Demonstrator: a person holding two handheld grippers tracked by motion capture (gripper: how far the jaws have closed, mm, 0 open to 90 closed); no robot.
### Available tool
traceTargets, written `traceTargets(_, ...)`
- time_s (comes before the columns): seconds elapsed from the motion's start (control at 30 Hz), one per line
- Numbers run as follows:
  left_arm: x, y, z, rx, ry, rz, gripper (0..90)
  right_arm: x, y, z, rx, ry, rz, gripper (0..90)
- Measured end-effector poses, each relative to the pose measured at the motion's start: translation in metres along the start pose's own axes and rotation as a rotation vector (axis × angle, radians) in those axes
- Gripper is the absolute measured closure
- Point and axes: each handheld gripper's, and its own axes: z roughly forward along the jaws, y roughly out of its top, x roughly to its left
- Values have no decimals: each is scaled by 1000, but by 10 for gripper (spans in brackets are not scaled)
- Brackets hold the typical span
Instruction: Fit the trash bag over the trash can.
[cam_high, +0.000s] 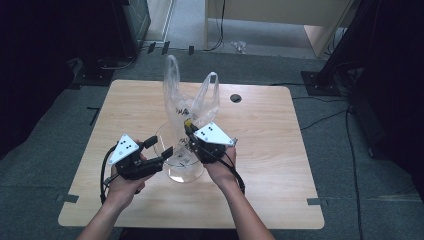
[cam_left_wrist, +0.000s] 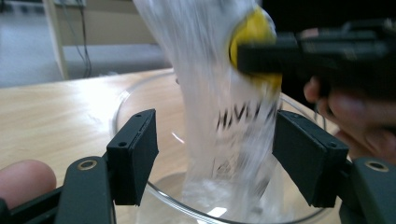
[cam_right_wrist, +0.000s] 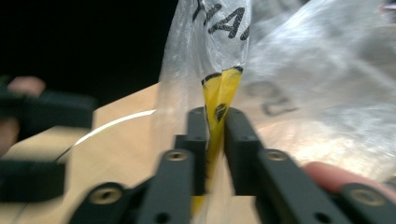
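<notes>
Right gripper (cam_high: 189, 131): we log its jaws nearly together, pinching a yellow-printed fold of the plastic bag (cam_high: 192, 102); whether the pads press fully we cannot tell, though the film sits between them with little gap. Left gripper (cam_high: 161, 147): jaws apart, straddling the near rim of the glass bowl (cam_high: 176, 172), nothing clamped; the bag's lower part hangs between and just beyond its pads. Bag: stands upright, long axis vertical, bottom inside the bowl, two handles rising above; it lies forward of both hands, and our right gripper is the nearer, already on it. Bowl: clear, near the middle of the counter (cam_high: 265, 150). Counter: pale wood, rounded corners, bare apart from a small dark hole toward the far side. Room: grey carpet, trailing cables, dark stands at the sides.
</notes>
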Motion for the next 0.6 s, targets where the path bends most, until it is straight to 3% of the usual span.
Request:
traceTargets(0.1,5,4,-3,-17,35,-13,305,5,-4,-5,25,64,-28,507)
traceTargets(0.17,8,7,-4,-26,53,-21,306,7,-6,-10,26,61,-42,342)
traceTargets(0.2,9,8,-5,-31,62,-24,306,7,-7,-13,25,55,-47,315)
traceTargets(0.37,14,15,-8,-49,89,-39,306,-2,-9,-27,8,75,-9,274)
traceTargets(0.6,16,29,-4,-65,113,-39,297,-17,0,-30,11,-8,54,313)
